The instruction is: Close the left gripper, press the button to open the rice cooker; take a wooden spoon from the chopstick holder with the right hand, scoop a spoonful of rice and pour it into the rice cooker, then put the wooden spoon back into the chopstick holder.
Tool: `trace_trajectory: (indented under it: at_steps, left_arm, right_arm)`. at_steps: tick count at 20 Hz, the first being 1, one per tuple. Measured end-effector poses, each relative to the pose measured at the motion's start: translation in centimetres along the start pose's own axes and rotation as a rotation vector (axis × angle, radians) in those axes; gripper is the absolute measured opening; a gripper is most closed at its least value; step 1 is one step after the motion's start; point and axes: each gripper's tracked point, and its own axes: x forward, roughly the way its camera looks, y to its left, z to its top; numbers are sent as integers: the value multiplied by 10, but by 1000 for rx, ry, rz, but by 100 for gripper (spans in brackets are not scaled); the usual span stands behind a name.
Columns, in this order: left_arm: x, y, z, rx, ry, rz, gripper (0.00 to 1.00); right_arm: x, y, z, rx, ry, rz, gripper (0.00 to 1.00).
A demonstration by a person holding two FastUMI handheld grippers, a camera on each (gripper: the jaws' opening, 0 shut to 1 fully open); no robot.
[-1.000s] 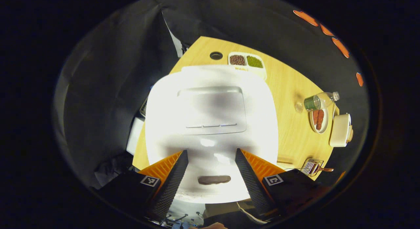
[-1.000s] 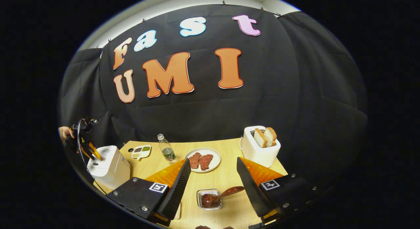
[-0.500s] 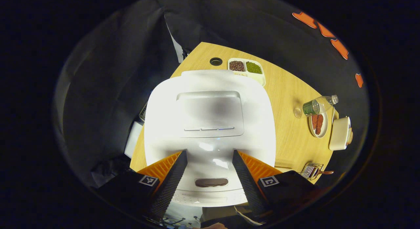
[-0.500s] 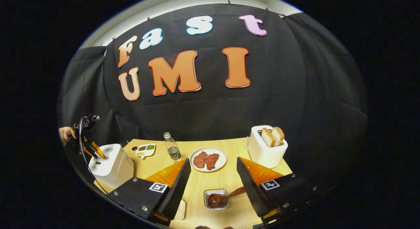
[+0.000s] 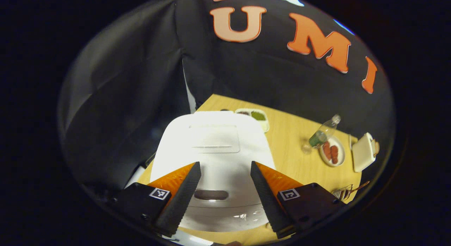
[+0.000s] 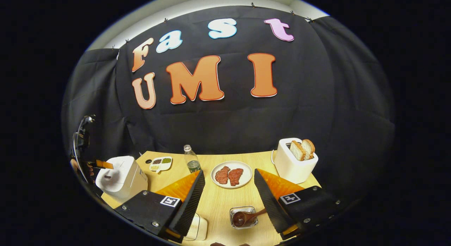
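Observation:
The white rice cooker [image 5: 211, 154] stands with its lid down, and its dark oval button [image 5: 211, 195] lies on the front edge. My left gripper [image 5: 224, 165] hovers open above that front edge, with the button showing between its fingers and nothing held. From the right gripper view the cooker [image 6: 121, 175] sits at the table's left corner with the left gripper [image 6: 102, 164] just over it. The wooden spoon [image 6: 246, 216] rests bowl-down in the wire chopstick holder [image 6: 234, 223]. My right gripper [image 6: 229, 172] is open above and behind the holder.
On the wooden table [image 6: 218, 203] stand a plate of meat [image 6: 231, 174], a water bottle [image 6: 192, 159], a divided tray of beans [image 6: 160, 164] and a toaster with bread [image 6: 294, 163]. A white container [image 6: 199, 229] sits partly behind my right gripper's left finger.
The left gripper has tilted up and drawn back, so the cooker looks smaller and lower. The right gripper has shifted slightly, and the holder now sits nearer its right finger.

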Motion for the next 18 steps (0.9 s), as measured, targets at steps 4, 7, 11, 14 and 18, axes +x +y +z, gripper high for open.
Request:
trace_trajectory:
  at_steps: [4, 7, 11, 14, 18]
  left_arm:
    - [-72, -10, 69, 77, -295, -42, 99]
    - [-120, -17, 92, 97, -445, -54, 96]
    - [-182, -30, 99, 73, -593, -80, 99]
    - [-210, -46, 85, 82, -660, -100, 99]
    - [-229, -87, 70, 133, -767, -192, 96]
  right_arm:
    - [-6, 16, 28, -14, -78, 2, 87]
    - [-14, 29, 51, -36, -147, 2, 87]
    - [-28, 53, 72, -99, -230, 22, 87]
    - [-40, 78, 81, -136, -284, 61, 87]
    - [-39, 89, 68, -228, -304, 77, 87]
